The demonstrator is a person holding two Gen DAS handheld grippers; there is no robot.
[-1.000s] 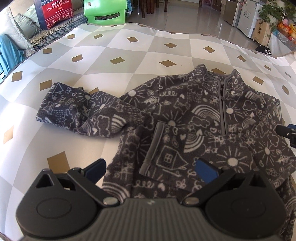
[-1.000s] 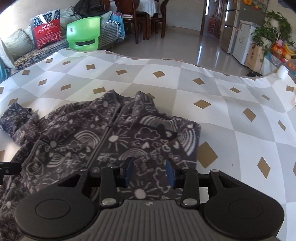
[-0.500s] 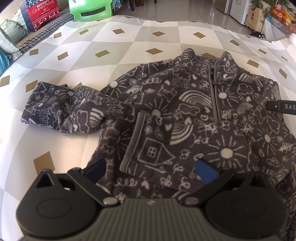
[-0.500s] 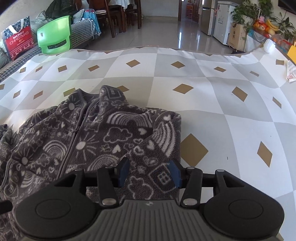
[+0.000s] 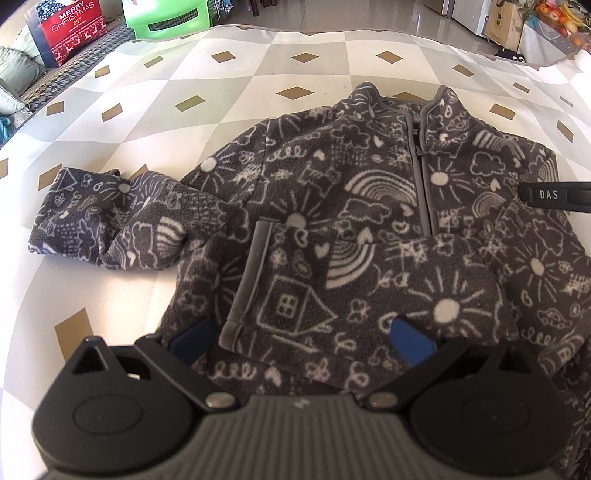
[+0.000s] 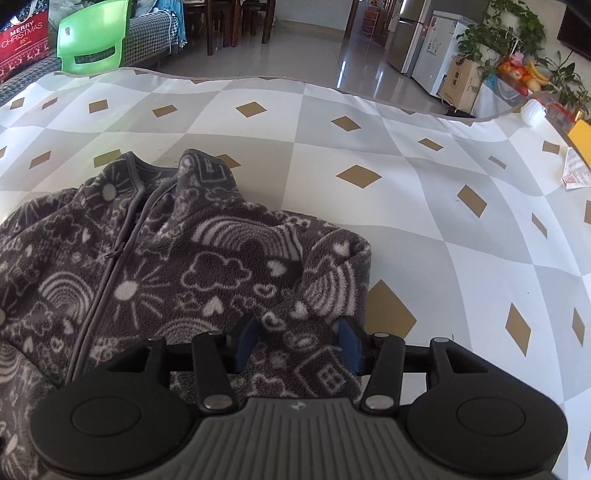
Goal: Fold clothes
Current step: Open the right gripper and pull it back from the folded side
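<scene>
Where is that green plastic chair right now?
The green chair stands past the far edge of the checked table cover, at the upper left of both views, next to the red Christmas bag.

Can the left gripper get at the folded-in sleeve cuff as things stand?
Probably yes: the left gripper is open, right over the sleeve cuff atop the fleece jacket, nothing between.
</scene>
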